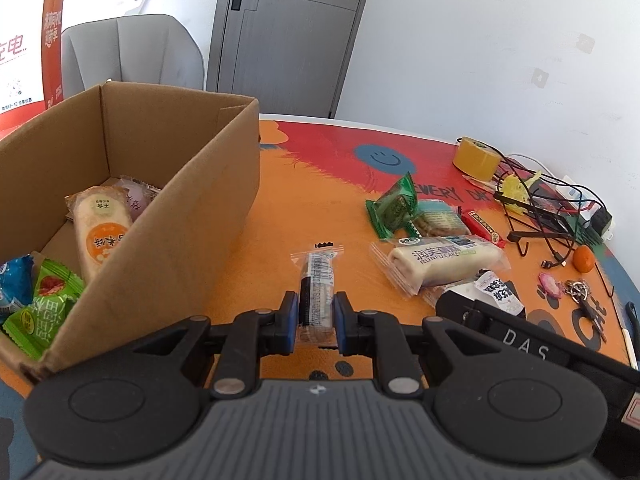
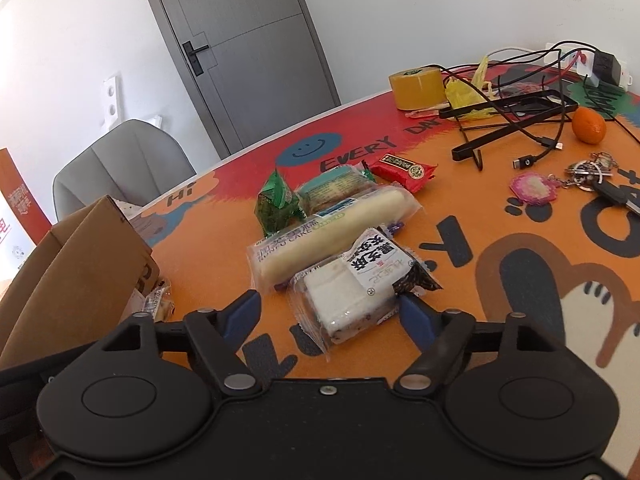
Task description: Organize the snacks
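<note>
1. It looked like a casual room in an office or home: plain white walls, a grey door [image 1: 280, 36] with a black lever handle.
2. A grey upholstered chair [image 2: 124, 160] stood by a table [image 2: 520, 240] covered in a bright cartoon mat.
3. A printed promotional banner [image 1: 28, 40] stood behind.
4. Tape, cables and keys [image 2: 592, 172] cluttered the tabletop.

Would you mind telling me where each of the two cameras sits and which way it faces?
Left wrist: on the left gripper, looking forward and down along its fingers, shut on a clear-wrapped snack; box to the left.
Right wrist: on the right gripper, looking forward and down over the table; open jaws flank a sesame cake pack.
Shared: the Runfu cake, tape roll, orange, the box, the door.
</note>
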Demonstrator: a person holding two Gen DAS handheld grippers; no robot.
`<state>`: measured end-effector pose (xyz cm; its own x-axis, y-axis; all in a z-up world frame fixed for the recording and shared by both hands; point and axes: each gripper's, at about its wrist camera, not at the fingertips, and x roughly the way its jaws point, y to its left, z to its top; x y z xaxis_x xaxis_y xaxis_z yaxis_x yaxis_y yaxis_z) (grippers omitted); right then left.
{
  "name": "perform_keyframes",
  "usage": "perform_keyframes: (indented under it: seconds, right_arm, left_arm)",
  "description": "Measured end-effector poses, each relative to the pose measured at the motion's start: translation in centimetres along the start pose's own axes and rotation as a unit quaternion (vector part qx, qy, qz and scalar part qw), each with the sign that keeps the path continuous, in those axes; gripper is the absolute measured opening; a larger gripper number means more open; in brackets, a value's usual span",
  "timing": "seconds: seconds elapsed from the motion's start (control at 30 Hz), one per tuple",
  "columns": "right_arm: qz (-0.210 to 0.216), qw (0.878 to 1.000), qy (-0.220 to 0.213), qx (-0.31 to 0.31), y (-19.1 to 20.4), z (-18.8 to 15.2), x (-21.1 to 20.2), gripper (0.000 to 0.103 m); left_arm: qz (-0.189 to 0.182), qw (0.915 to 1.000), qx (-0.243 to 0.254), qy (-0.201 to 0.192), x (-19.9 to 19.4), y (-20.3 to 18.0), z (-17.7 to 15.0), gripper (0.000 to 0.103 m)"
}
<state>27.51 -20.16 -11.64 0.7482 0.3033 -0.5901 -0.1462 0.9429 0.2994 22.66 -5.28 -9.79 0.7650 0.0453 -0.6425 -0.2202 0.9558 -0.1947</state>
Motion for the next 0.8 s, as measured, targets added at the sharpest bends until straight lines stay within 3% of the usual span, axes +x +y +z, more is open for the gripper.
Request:
perform_keyframes:
  seconds: [0.1, 0.27, 0.4, 0.5, 0.57, 0.63, 0.8]
  right_arm:
    - [-0.014, 1.0, -0.004, -0.008, 0.5, 0.1, 0.4, 0.087]
    - [-0.035, 0.999, -0.003, -0.019, 0.6, -0.1, 1.1, 0.086]
    - [-0.062, 0.997, -0.012, -0.045, 0.8, -0.5, 0.9, 0.062]
    - [-0.05, 0.998, -0.015, -0.042, 0.1, -0.5, 0.3, 0.036]
    - [-0.028, 0.999, -0.013, -0.027, -0.7, -0.5, -0.1, 0.031]
    - [-0.014, 1.0, -0.014, -0.021, -1.1, -0.7, -0.5, 0.014]
    - [-0.005, 1.0, -0.022, -0.016, -1.6, -1.4, -1.6, 0.011]
  left_arm:
    - [0.001, 1.0, -0.001, 0.0, 0.3, -0.2, 0.1, 0.018]
    - [0.005, 1.0, -0.001, 0.002, 0.7, -0.2, 0.1, 0.018]
    - [0.003, 1.0, -0.001, 0.005, 0.8, -0.3, 0.1, 0.018]
    - [0.001, 1.0, -0.001, 0.003, 0.7, -0.3, 0.0, 0.018]
    - [-0.001, 1.0, -0.002, 0.002, 0.6, -0.4, -0.1, 0.018]
    - [-0.003, 1.0, 0.0, -0.001, 0.2, -0.5, -0.2, 0.018]
    - [-0.007, 0.9999, 0.006, -0.007, -0.8, -0.6, -0.4, 0.018]
